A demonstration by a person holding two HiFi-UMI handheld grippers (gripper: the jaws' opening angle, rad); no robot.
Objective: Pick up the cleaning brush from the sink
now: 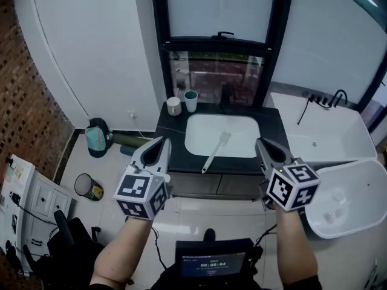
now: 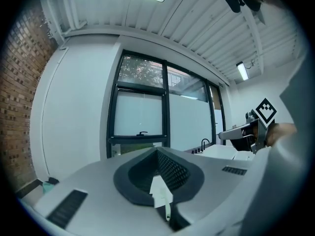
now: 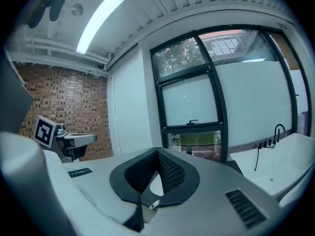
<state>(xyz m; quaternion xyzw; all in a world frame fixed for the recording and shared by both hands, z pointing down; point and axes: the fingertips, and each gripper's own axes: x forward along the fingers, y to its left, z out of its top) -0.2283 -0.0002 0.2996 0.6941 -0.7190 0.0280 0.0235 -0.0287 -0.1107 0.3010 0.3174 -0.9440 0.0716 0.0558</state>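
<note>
Washroom backdrop, left to right: brick wall (image 1: pixel 24 101), dark-framed window (image 1: pixel 217 41), white bathtub (image 1: pixel 329 132) at far right. A teal bag (image 1: pixel 97 138) and a small bin (image 1: pixel 89 186) are sitting on the floor at left.

Item 1, left gripper (image 1: pixel 159 144): you are holding it roughly level, jaws pressed together with nothing between them, short of the front edge of the tabletop (image 1: pixel 271 121).

Item 2, white cup (image 1: pixel 173 106) and second cup (image 1: pixel 191 101): standing at the tabletop's back left, just beside the sink (image 1: pixel 242 124).

Item 3, cleaning brush (image 1: pixel 214 154): lying in the sink, untouched. Its head is pointing far-right and its handle is running diagonally near-left, the end resting over the front rim.

Item 4, right gripper (image 1: pixel 262 144): you are carrying it closed and empty.

Note: the brush is lying ahead of and below both grippers, between them. Its handle end is angling toward your left gripper, which is looking the nearer one for a handle grasp. Either gripper is needing to open first.
</note>
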